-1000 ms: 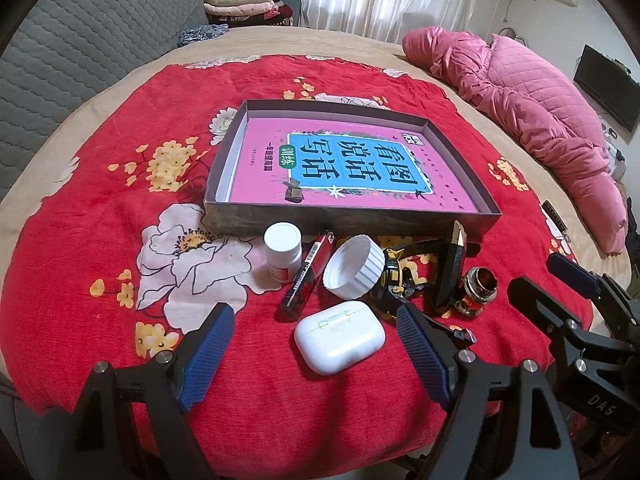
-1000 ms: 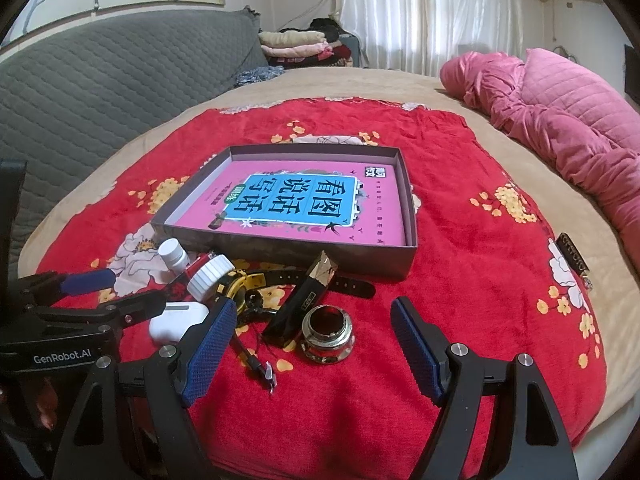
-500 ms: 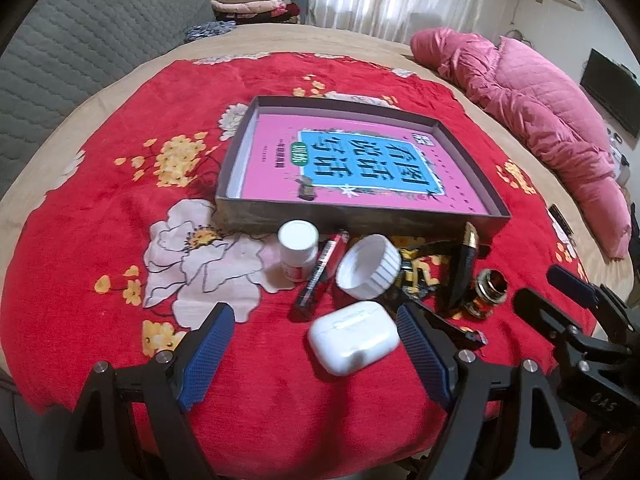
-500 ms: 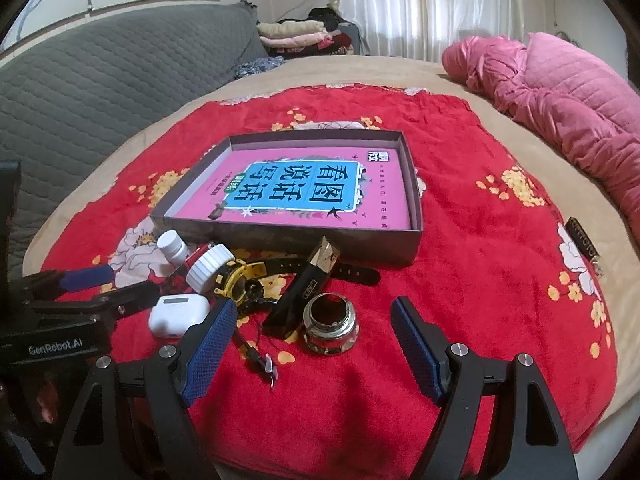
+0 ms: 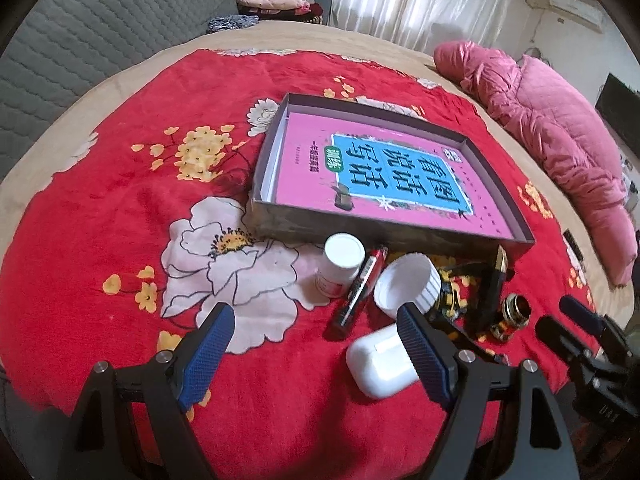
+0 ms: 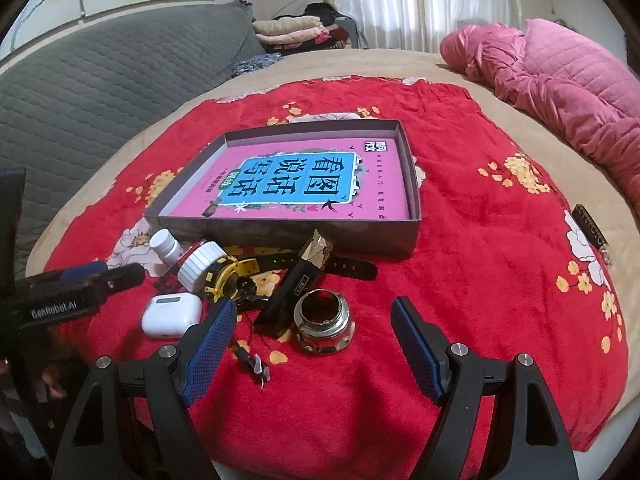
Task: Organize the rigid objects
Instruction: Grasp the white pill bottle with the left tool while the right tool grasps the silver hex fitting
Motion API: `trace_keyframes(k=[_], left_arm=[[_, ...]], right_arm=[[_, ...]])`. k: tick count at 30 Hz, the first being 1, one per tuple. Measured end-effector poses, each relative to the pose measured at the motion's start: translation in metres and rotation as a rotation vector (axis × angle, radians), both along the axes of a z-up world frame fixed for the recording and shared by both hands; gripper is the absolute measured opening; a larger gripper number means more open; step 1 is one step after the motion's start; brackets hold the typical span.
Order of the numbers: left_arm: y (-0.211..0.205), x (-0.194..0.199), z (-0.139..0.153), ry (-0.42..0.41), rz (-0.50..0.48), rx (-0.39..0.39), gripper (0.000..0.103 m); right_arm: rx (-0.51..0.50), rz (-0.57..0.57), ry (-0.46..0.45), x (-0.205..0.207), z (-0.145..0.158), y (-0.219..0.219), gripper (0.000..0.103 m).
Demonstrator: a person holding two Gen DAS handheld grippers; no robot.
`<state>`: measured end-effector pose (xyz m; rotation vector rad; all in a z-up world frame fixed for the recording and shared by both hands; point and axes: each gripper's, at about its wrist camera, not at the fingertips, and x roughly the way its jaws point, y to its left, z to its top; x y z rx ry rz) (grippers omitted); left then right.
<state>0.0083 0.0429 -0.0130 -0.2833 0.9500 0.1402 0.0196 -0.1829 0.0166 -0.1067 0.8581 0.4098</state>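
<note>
Your left gripper (image 5: 316, 354) hangs over the near edge of the red floral blanket (image 5: 120, 220) with its blue-padded fingers (image 5: 208, 354) spread wide apart and nothing between them. The white earbud case (image 5: 380, 364) lies just in front of its right finger, partly hidden behind that pad.

Your right gripper (image 6: 312, 344) is likewise spread wide and holds nothing. The metal ring fitting (image 6: 324, 326) sits on the blanket between and slightly ahead of its fingers, closer to the left pad.

The loose items lie in a row along the near wall of the shallow grey box (image 6: 288, 232):
- The small white bottle (image 5: 340, 266) stands upright at the left end, close to the box wall.
- The red and black marker (image 5: 360, 292) lies just beside the bottle.
- The white ribbed cap (image 5: 406, 288) lies tilted, beside the marker.
- The yellow and black watch (image 6: 236, 276) lies against the cap, its strap running right along the box.
- The black lighter with a gold top (image 6: 300, 284) lies across the strap, pointing at the box.
- A small black clip (image 6: 250, 360) lies nearest you, by the right gripper's left pad.

The box holds only a pink book (image 6: 296, 184) lying flat. A pink quilt (image 6: 560, 88) lies bunched at the far right.
</note>
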Motion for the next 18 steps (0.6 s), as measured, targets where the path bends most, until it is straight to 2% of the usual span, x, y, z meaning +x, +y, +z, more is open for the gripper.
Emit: trace_keyframes(k=[6,13,18], left_arm=[[0.009,0.007,-0.006,-0.002,0.006,-0.014,0.083],[0.012,0.022,-0.014,0.009,-0.004,-0.017,0.078],[0.014,0.030,-0.019,0.012,-0.003,-0.017,0.074]], right_arm=[[-0.046,-0.011,0.002,0.006,-0.009,0.000,0.080],[-0.092,-0.026,0.052,0.021,-0.030,-0.001,0.080],[-0.101,-0.003,0.045,0.023,-0.037,0.003,0.080]])
